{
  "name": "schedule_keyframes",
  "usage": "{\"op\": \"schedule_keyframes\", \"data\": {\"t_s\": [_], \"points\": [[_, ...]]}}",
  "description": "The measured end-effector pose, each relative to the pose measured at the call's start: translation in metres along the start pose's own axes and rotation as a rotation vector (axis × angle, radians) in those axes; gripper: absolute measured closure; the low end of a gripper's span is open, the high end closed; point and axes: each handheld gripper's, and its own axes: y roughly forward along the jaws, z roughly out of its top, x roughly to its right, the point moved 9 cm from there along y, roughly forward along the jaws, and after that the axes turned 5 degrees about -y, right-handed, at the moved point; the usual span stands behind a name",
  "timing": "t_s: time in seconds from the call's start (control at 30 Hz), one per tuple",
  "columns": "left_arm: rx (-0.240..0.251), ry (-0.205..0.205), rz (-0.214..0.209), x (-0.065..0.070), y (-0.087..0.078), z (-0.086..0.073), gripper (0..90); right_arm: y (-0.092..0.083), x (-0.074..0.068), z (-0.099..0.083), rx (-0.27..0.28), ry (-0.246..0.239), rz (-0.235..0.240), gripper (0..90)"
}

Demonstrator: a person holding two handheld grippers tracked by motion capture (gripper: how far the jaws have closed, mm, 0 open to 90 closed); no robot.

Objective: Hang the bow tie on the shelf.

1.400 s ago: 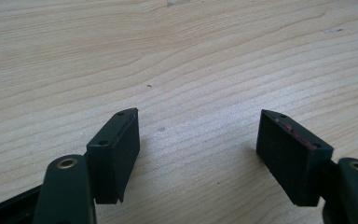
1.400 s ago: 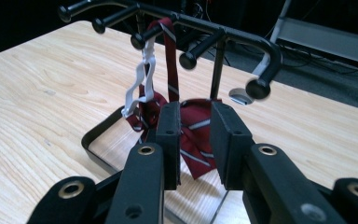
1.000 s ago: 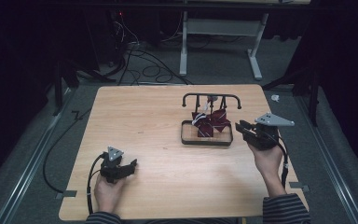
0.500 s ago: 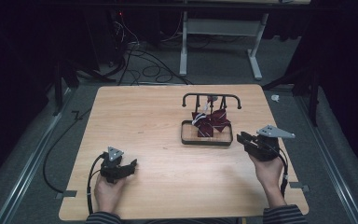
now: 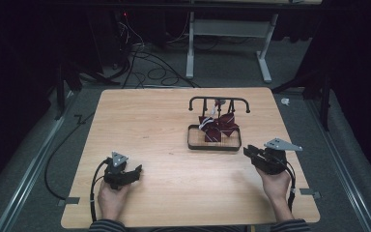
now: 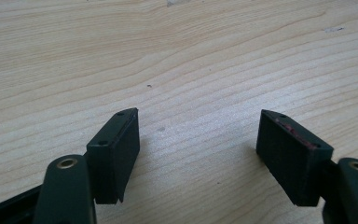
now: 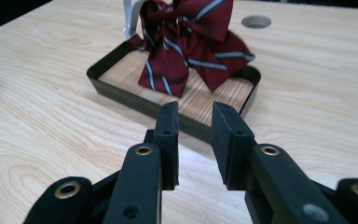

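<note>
Tabletop [image 5: 174, 145]: bare wood is seen across the left half and near edge.
Tray [image 5: 193, 143]: toward the far right, holding a striped bow [image 5: 218, 128]; rack detail unclear.
Left claw [image 5: 134, 172]: released, near-left.
Right claw [image 5: 249, 152]: narrowly parted, empty, just beside the tray's near-right corner.

A dark red bow tie [image 5: 218, 126] with thin pale stripes hangs from a black rack [image 5: 219, 102] and droops in crumpled folds into a shallow black tray [image 5: 196, 144] with a wooden floor. A white tag [image 7: 129, 18] shows at its top. The tray sits right of centre on the wooden surface [image 5: 154, 125], toward the far side.
</note>
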Motion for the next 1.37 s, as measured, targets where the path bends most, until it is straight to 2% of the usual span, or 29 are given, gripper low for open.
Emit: {"op": "schedule_keyframes", "data": {"t_s": [0.53,0.83,0.97,1.0,1.03,1.2,1.37], "points": [[0.001,0.001,0.002,0.0,0.0,0.0,30.6,0.014,-0.008,-0.028,-0.052,0.017,0.018,73.6],[0.001,0.001,0.002,0.0,0.0,0.0,30.7,0.027,-0.013,-0.047,-0.112,0.018,0.022,71.7],[0.001,0.002,0.002,0.0,0.0,0.0,30.6,0.032,-0.014,-0.054,-0.142,-0.012,-0.005,69.5],[0.0,0.002,0.003,0.0,0.0,0.0,30.6,0.035,-0.015,-0.059,-0.165,-0.041,-0.026,68.9],[-0.001,0.002,0.003,0.0,0.0,0.0,30.6,0.036,-0.015,-0.061,-0.173,-0.05,-0.03,68.2],[-0.002,0.004,0.004,0.0,0.0,0.0,30.6,0.038,-0.018,-0.063,-0.184,-0.11,-0.055,64.8],[-0.002,0.002,0.003,0.0,0.0,0.0,30.6,0.038,-0.018,-0.063,-0.184,-0.108,-0.054,62.6]]}}
